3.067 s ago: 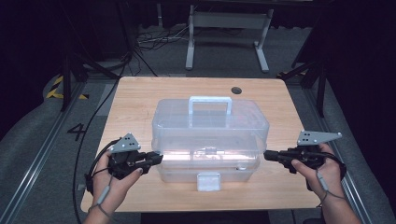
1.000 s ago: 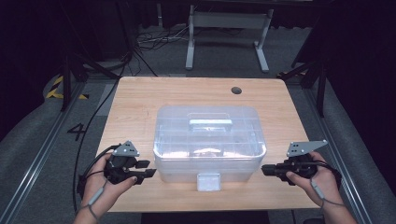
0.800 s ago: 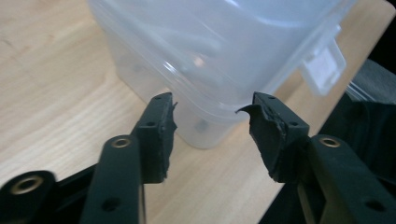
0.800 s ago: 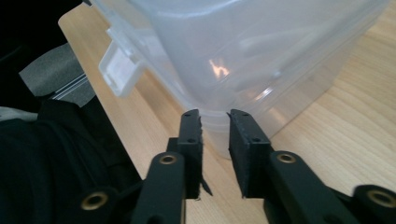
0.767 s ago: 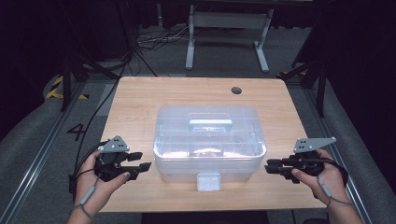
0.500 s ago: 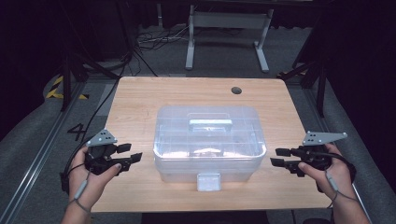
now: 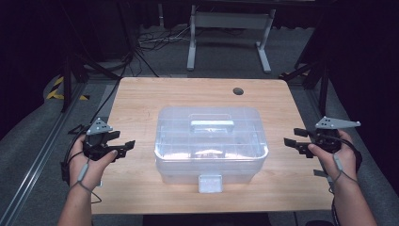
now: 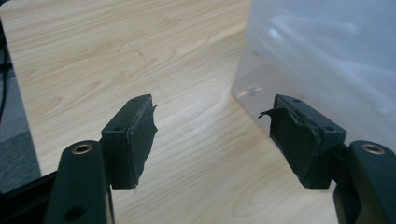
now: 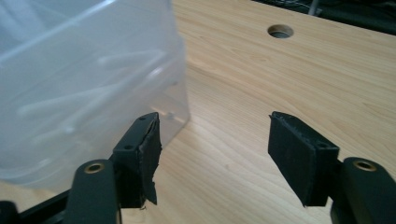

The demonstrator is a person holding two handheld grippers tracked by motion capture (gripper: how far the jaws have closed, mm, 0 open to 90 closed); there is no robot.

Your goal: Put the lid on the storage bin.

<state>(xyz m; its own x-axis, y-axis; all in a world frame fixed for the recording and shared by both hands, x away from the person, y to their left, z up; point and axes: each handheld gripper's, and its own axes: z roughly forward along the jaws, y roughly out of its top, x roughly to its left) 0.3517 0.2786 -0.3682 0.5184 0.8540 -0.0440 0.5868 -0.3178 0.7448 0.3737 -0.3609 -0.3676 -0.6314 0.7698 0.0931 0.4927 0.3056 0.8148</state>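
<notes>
A clear plastic storage box (image 7: 211,141) with a folded-down handle on its lid (image 7: 212,124) and a front latch (image 7: 210,182) stands in the middle of the wooden table (image 7: 141,99). My left gripper (image 7: 127,146) is held off the box's left side, well apart from it; its jaws have just been opening and stand open with nothing between them. My right gripper (image 7: 288,143) is off the box's right side, jaws likewise just opened and empty. The box wall (image 8: 327,60) shows ahead of the left gripper (image 8: 212,135), and the box corner (image 9: 93,84) lies left of the right gripper (image 9: 215,144).
A round cable hole (image 7: 238,91) sits in the table's far right part. Beyond the table stands a white metal frame (image 7: 226,23) with cables on the dark floor. Bare wood lies on both sides of the box.
The handle has gone from upright to folded flat on the lid. Both grippers drew outward from the box's sides, and their jaws opened wider.
</notes>
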